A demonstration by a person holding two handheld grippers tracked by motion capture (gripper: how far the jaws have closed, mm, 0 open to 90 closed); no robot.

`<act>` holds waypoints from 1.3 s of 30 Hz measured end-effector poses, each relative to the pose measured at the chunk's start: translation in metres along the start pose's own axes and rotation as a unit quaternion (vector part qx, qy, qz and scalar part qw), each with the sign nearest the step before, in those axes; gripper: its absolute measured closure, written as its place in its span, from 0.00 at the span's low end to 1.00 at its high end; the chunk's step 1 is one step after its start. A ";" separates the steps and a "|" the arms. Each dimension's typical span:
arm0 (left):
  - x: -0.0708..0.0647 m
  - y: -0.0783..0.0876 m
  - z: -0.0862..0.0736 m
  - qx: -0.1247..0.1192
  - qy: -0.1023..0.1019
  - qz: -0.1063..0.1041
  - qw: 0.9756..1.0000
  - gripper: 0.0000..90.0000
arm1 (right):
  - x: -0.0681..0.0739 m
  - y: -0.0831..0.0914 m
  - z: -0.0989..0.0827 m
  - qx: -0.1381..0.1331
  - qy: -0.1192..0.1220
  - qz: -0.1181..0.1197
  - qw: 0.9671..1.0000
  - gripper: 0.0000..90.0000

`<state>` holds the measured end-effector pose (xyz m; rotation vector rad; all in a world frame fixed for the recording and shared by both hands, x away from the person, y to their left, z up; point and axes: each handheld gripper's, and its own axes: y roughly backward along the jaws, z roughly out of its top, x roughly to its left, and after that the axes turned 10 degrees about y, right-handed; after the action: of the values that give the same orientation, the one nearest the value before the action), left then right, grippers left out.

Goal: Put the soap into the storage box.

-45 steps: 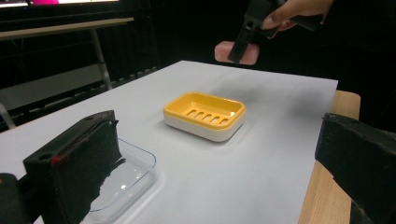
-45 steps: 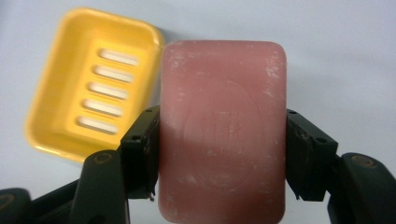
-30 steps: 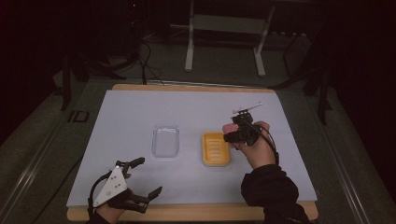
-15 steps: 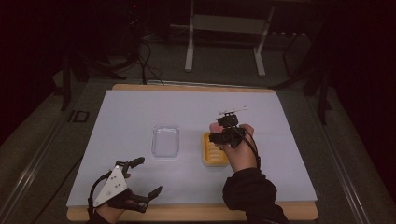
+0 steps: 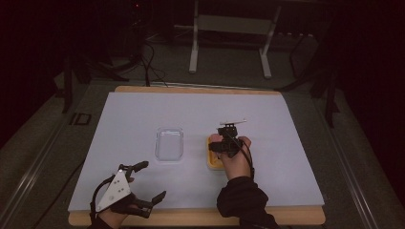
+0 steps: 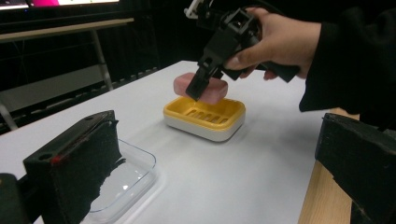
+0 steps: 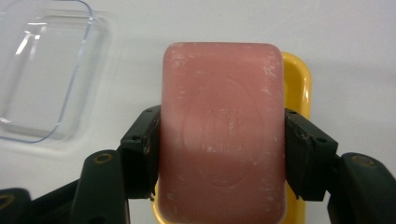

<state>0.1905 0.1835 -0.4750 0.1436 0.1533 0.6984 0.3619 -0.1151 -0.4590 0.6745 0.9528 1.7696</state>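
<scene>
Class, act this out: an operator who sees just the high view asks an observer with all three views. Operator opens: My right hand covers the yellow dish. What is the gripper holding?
Observer: A pink soap bar, clamped across its width by the right gripper.
Operator: Is the soap in the dish already?
Observer: No. In the left gripper view it hangs just above the yellow dish, not touching it.
Operator: What is the dish like inside?
Observer: A slotted yellow top on a white base.
Operator: And the clear lid?
Observer: It lies open side up, beside the left gripper's jaw, which is open.
</scene>
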 end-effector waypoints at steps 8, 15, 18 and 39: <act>0.000 0.000 0.000 0.001 0.000 -0.003 1.000 0.01 | 0.000 -0.017 -0.009 0.002 -0.021 -0.003 1.000 0.42; 0.000 0.000 0.000 0.002 0.000 -0.003 1.000 0.01 | -0.001 -0.029 -0.015 0.011 -0.023 -0.006 1.000 0.42; 0.000 0.000 0.000 0.001 0.000 -0.004 1.000 0.01 | -0.001 -0.032 -0.016 0.017 -0.021 -0.007 1.000 0.42; 0.000 -0.001 0.000 0.004 -0.001 -0.005 1.000 0.01 | -0.007 -0.012 -0.002 0.014 0.028 -0.004 1.000 0.32</act>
<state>0.1909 0.1823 -0.4753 0.1517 0.1553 0.6879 0.3691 -0.1197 -0.4700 0.6419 1.0178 1.7795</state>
